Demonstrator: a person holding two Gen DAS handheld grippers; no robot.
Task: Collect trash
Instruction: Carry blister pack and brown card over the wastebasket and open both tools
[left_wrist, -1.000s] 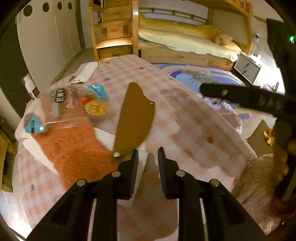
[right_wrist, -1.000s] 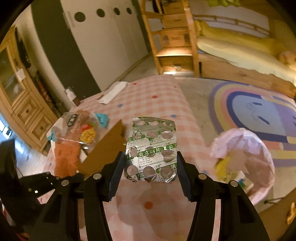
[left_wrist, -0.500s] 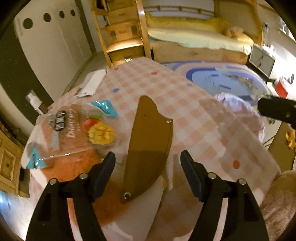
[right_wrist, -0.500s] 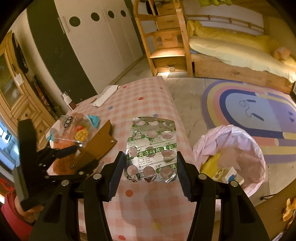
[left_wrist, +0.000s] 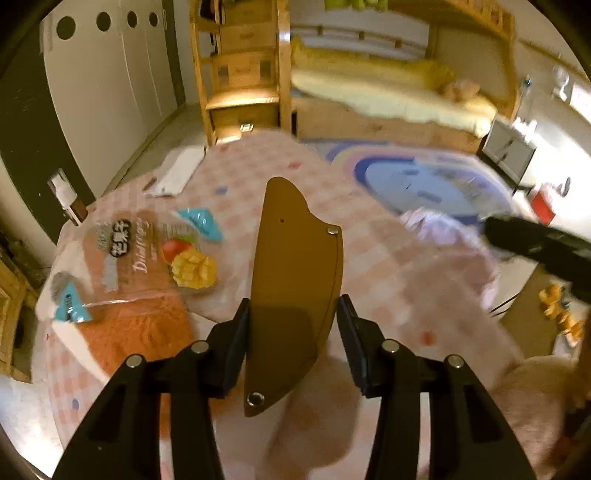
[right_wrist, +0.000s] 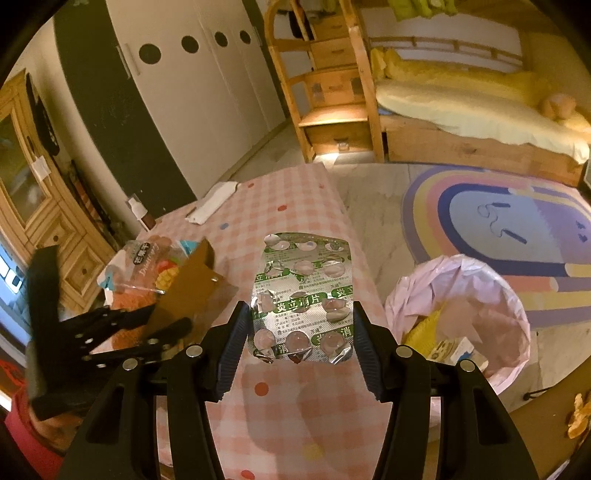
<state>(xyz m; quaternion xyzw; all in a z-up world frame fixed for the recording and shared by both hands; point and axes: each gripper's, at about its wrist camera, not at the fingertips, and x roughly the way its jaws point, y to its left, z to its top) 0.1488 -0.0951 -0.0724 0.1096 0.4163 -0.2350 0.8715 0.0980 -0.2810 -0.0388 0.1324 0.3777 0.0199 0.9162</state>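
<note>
The worktop (right_wrist: 295, 206), in its pink checked cloth, has the bin (right_wrist: 458, 280) standing on the floor just beside its edge, lined with a pink bag and already holding some scraps. Everything else I place from that bin.

On the worktop, well away from the bin, lies a mango snack bag (left_wrist: 147, 251) on an orange cloth (left_wrist: 133, 332), not yet picked up.

The left claw (left_wrist: 293, 325) is closed on a brown sheath (left_wrist: 295, 280), gripped by its edges and lifted over the worktop, away from the bin. It is held only by thin edges, so I judge a quick swing could twist it out and drop it back among the clutter.

The right claw (right_wrist: 299, 339) is clamped on a foil blister (right_wrist: 303, 295), mostly emptied, held over the worktop near the bin but not above it. To my eye this is the main risk: the foil is light and crumpled, and if let go short of the rim it would flutter onto the floor or catch on the loose bag lip. The two claws also sit close and could knock together.
</note>
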